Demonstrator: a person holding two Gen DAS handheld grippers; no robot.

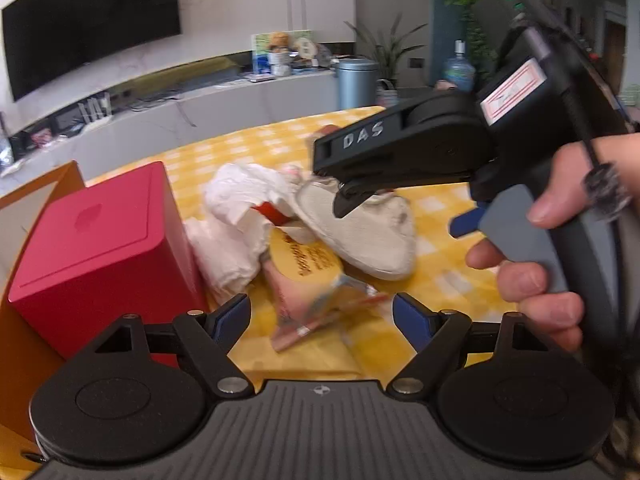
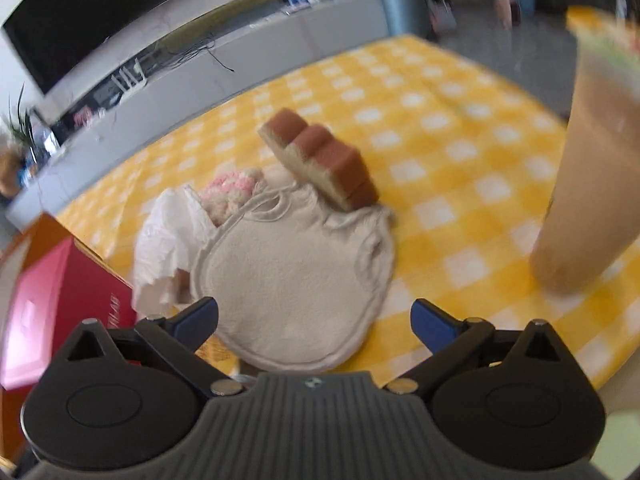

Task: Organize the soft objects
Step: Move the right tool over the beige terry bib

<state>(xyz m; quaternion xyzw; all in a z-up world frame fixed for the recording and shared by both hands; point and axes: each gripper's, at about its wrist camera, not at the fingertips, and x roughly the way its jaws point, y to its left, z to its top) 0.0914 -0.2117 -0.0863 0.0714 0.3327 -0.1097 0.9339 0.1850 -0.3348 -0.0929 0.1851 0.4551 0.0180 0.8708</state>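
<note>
While both of our grippers hung over the yellow checked surface (image 2: 440,128), their jaws stood wide open and held nothing. The left gripper (image 1: 322,314) pointed at a crinkly snack packet (image 1: 308,280). The right gripper (image 2: 314,318) pointed at the beige cloth bib (image 2: 296,280), which lay flat in the middle of the pile.

White crumpled paper (image 2: 168,236) touched the bib on one side, a pink and white fluffy thing (image 2: 230,192) sat at its top edge, and a brown sponge (image 2: 320,160) leaned on its far corner. A red box (image 1: 100,248) stood just beside the pile.

We thought the bib would be light, floppy and not slippery. It would bend and hang down when lifted. We judged its near round edge the best place to pinch, because that edge was free. The sponge might tip off.
</note>
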